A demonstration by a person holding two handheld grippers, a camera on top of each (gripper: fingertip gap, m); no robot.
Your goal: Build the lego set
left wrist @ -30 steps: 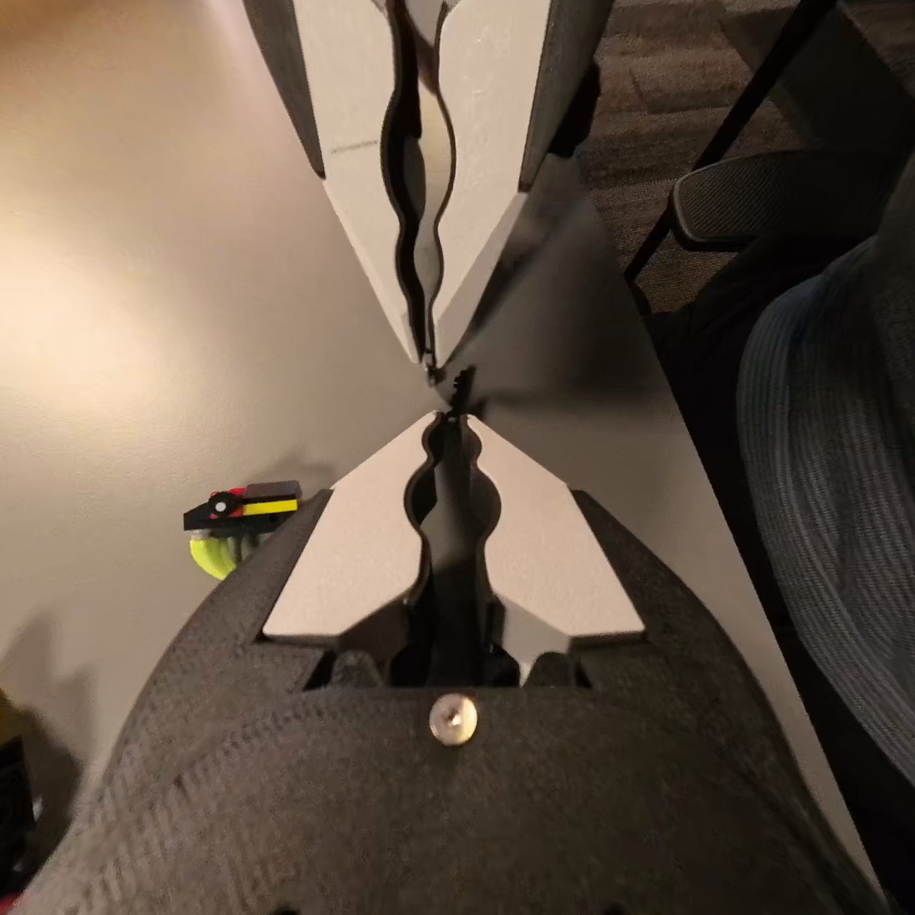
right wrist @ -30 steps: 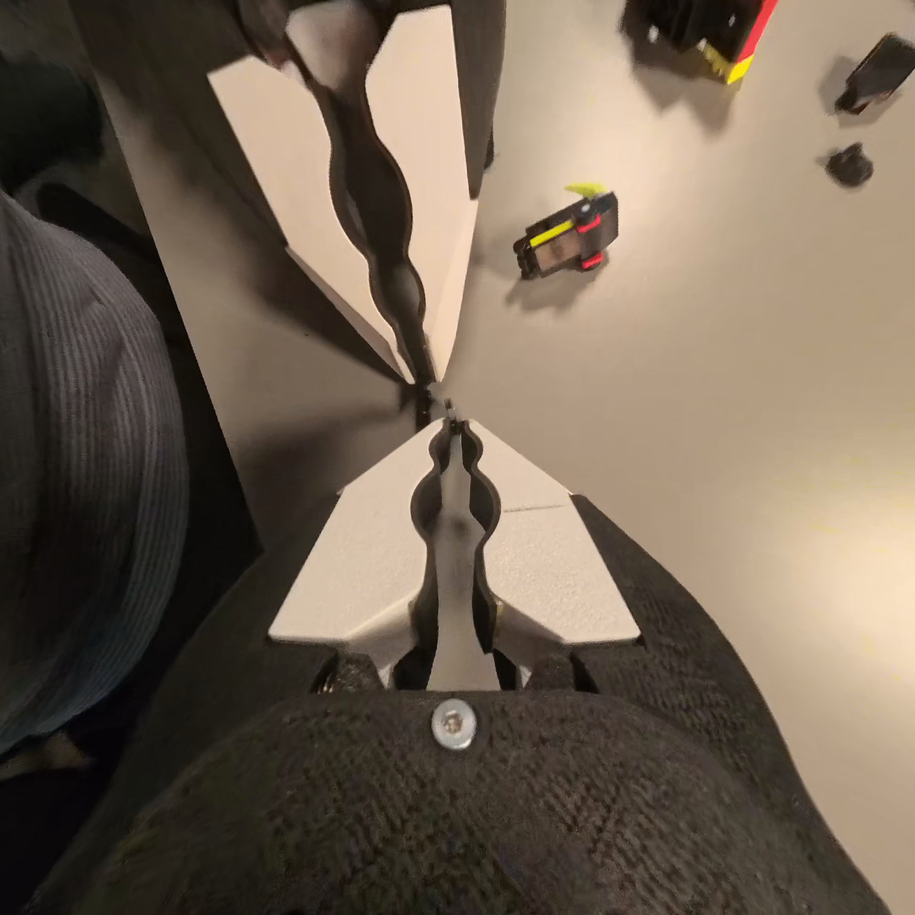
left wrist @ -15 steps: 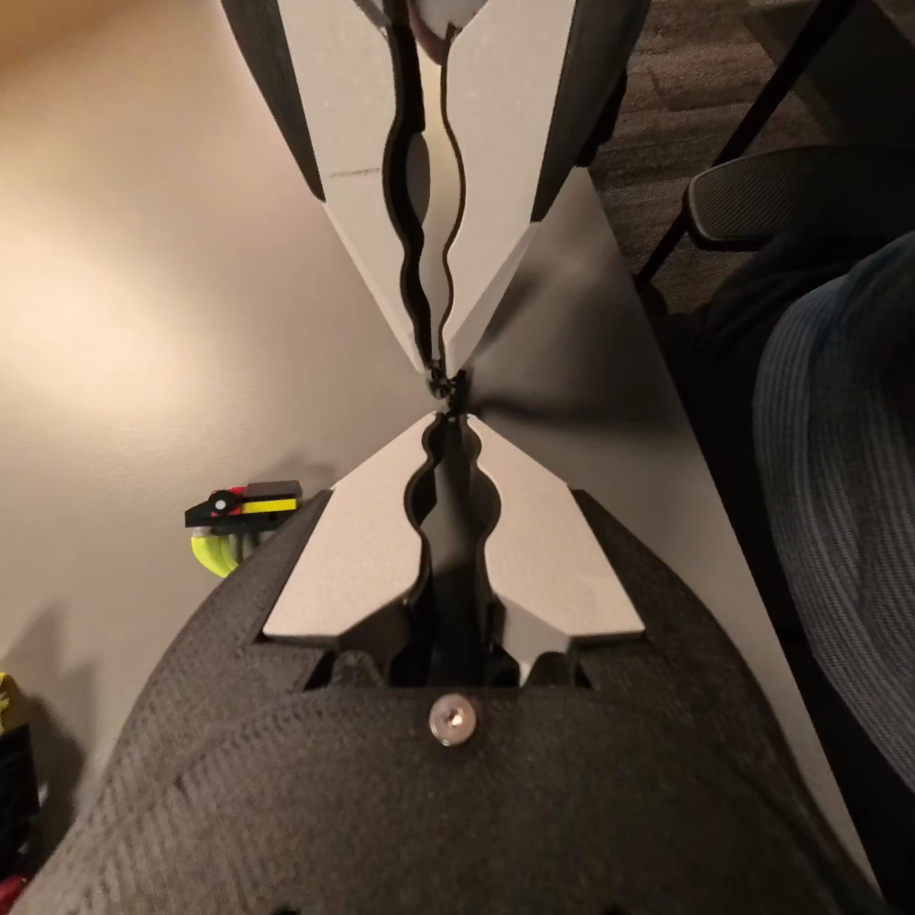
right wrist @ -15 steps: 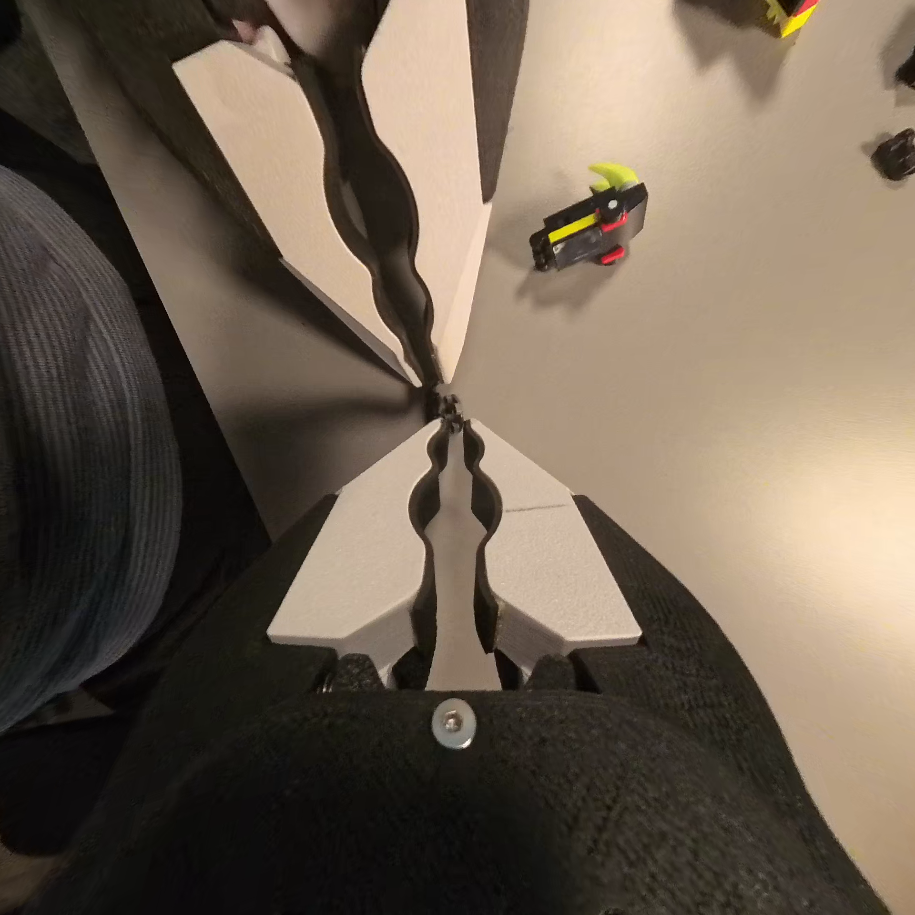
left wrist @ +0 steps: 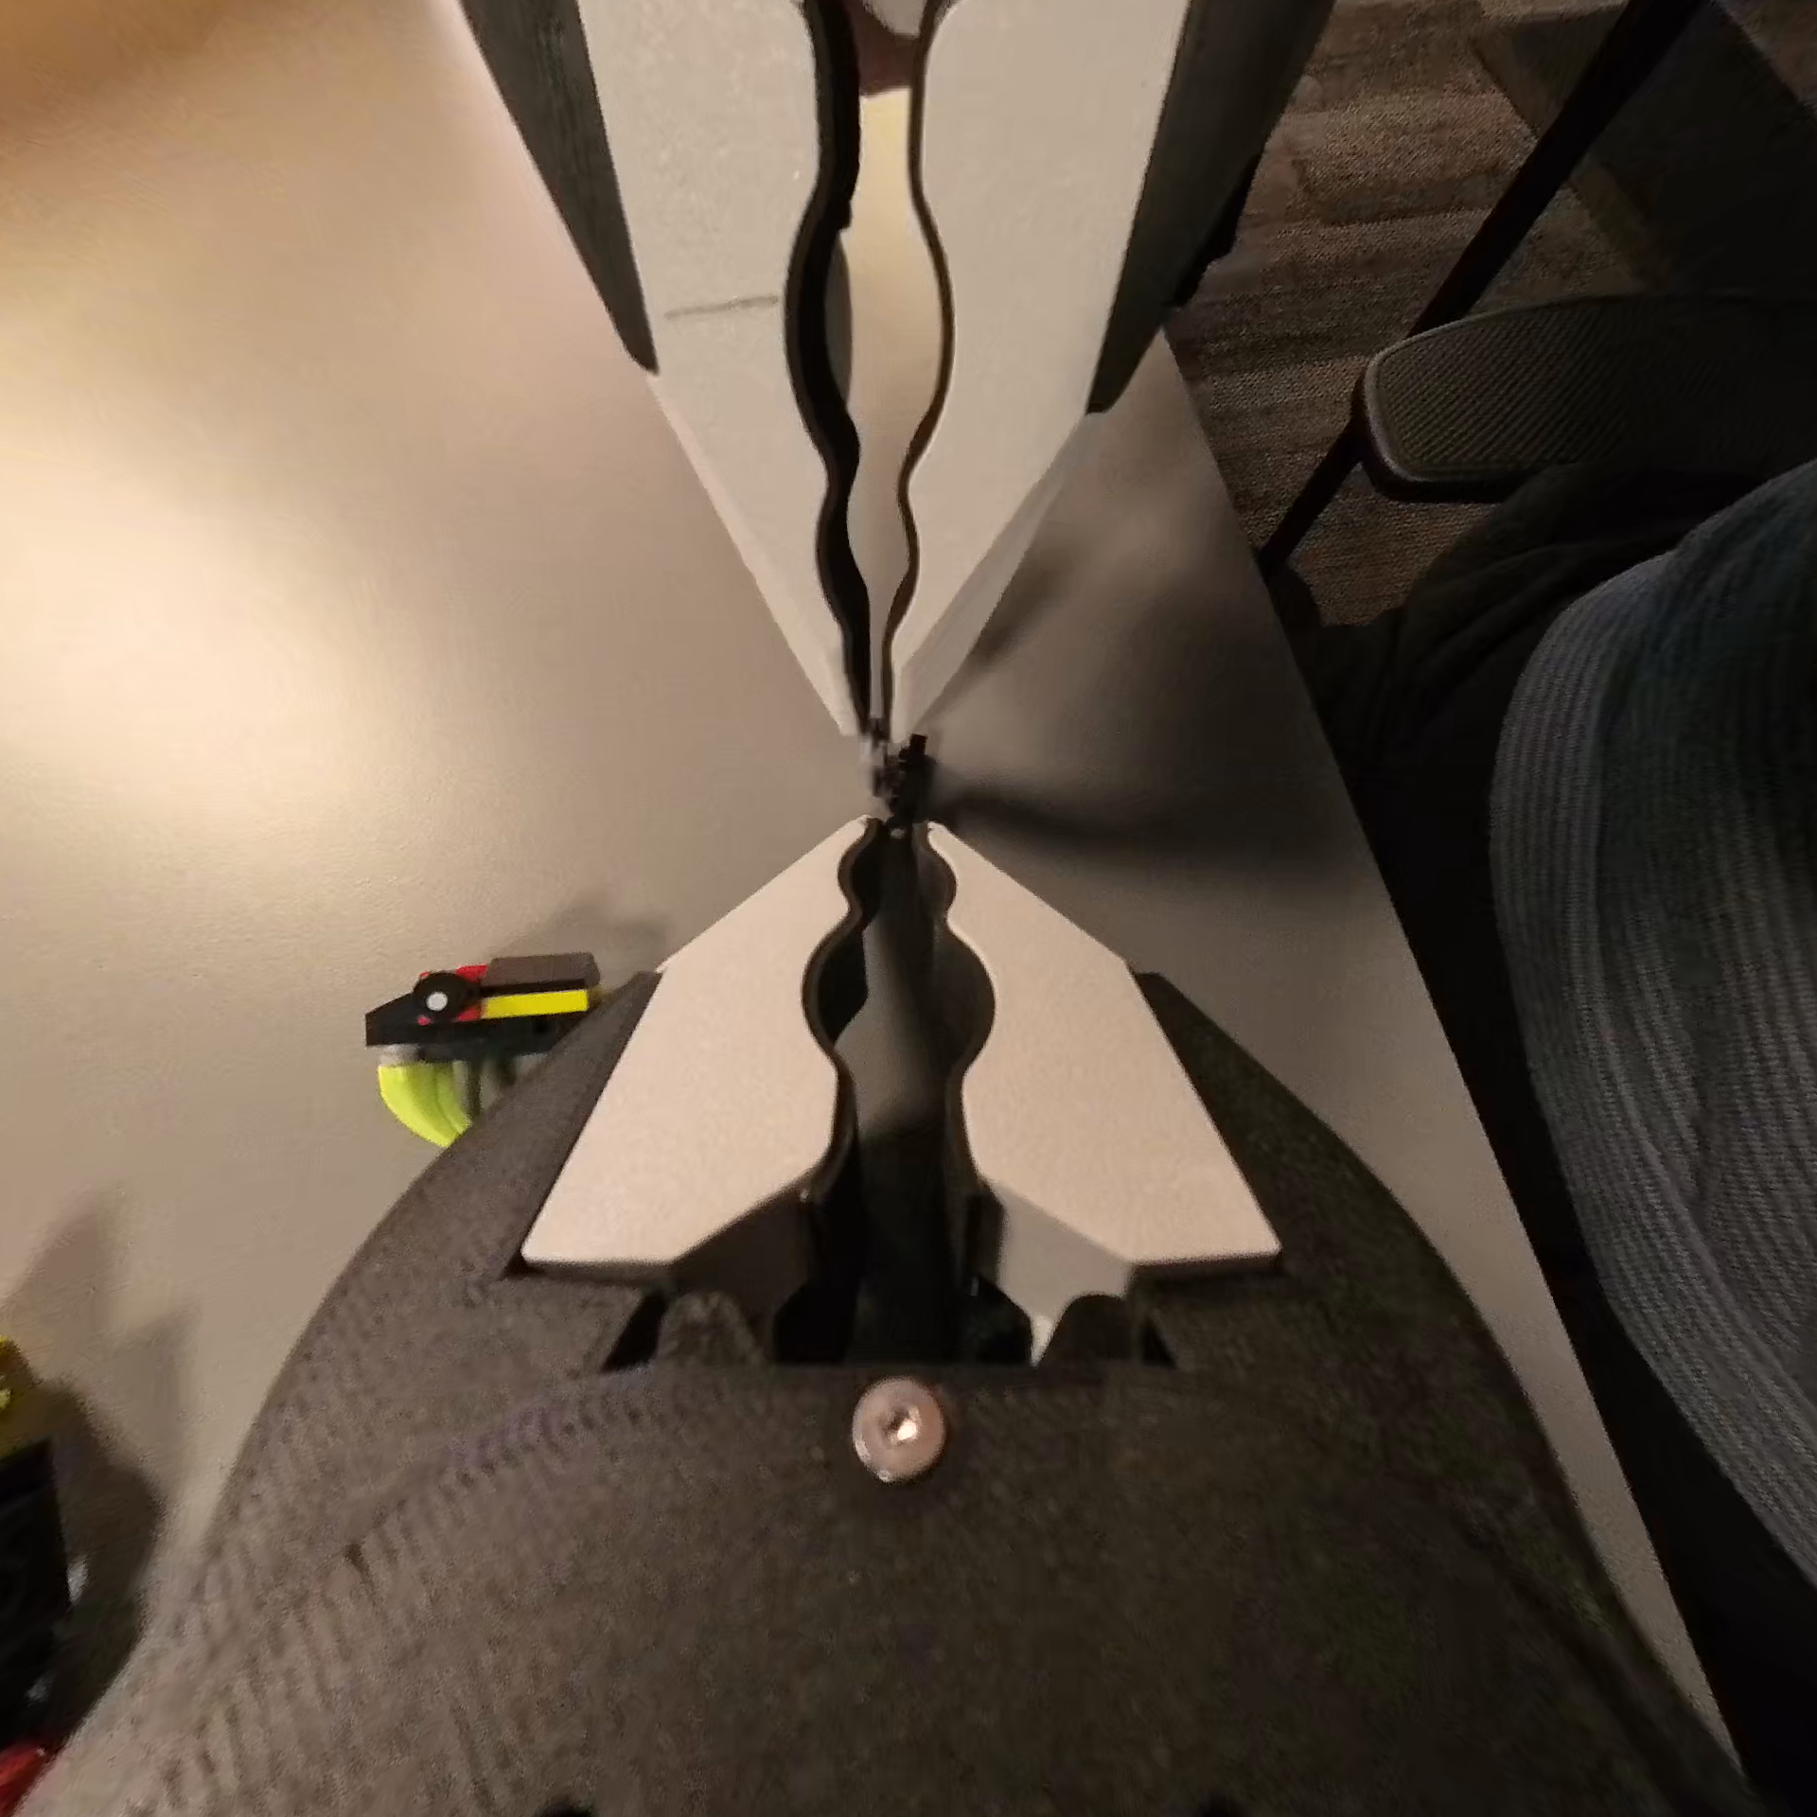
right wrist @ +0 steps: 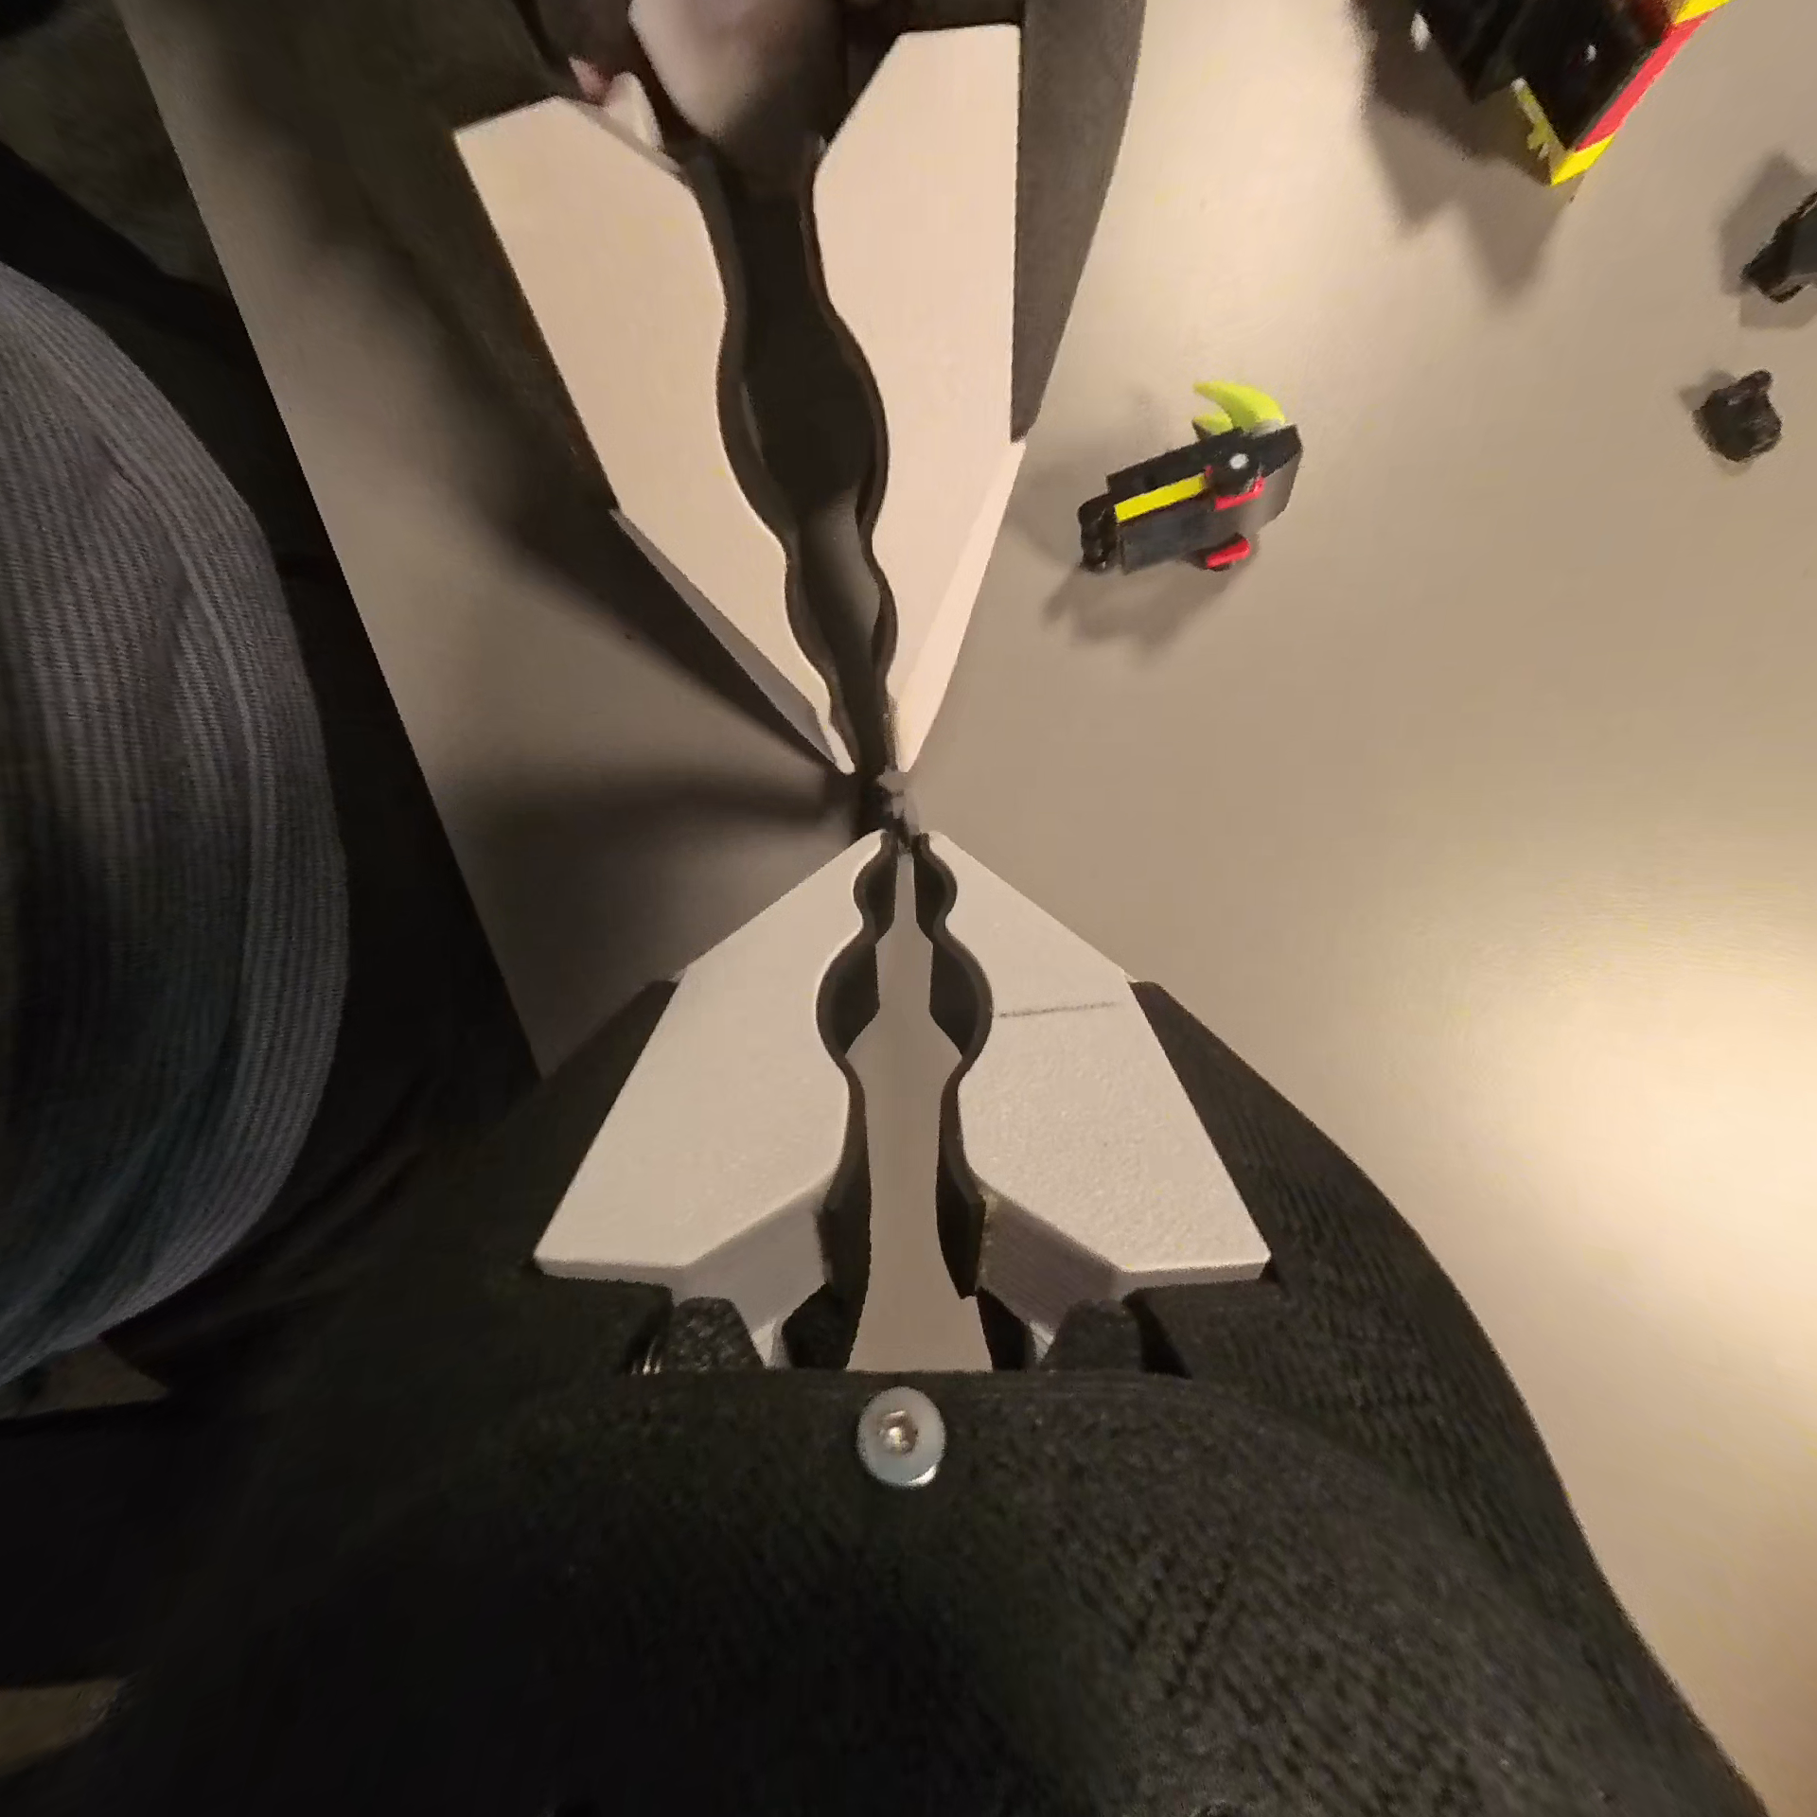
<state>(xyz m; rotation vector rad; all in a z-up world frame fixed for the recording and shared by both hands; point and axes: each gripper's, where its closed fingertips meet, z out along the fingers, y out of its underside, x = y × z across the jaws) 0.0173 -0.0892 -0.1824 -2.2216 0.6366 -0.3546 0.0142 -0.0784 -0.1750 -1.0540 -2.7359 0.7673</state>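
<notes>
Pale beige surface (right wrist: 1377, 885) under warm light, with dark carpet floor (left wrist: 1377, 197) and a chair armrest (left wrist: 1573, 393) beyond its edge. Above the surface, near that edge, left tongs (left wrist: 897, 821) and right tongs (right wrist: 900, 836) tip to tip, facing each other. Both pressed together at the tips, each pinching one end of a tiny black lego piece (left wrist: 905, 777) held between them; too small and blurred to tell its shape. On the surface, well apart from the tongs, a small lego assembly (right wrist: 1190, 492) in black, yellow and red with a lime green curved part. Farther away, a bigger black, red and yellow lego build (right wrist: 1563, 88) at the picture edge, and near it a small loose black part (right wrist: 1735, 413). At the side, a person's striped sleeve (right wrist: 147, 787).
</notes>
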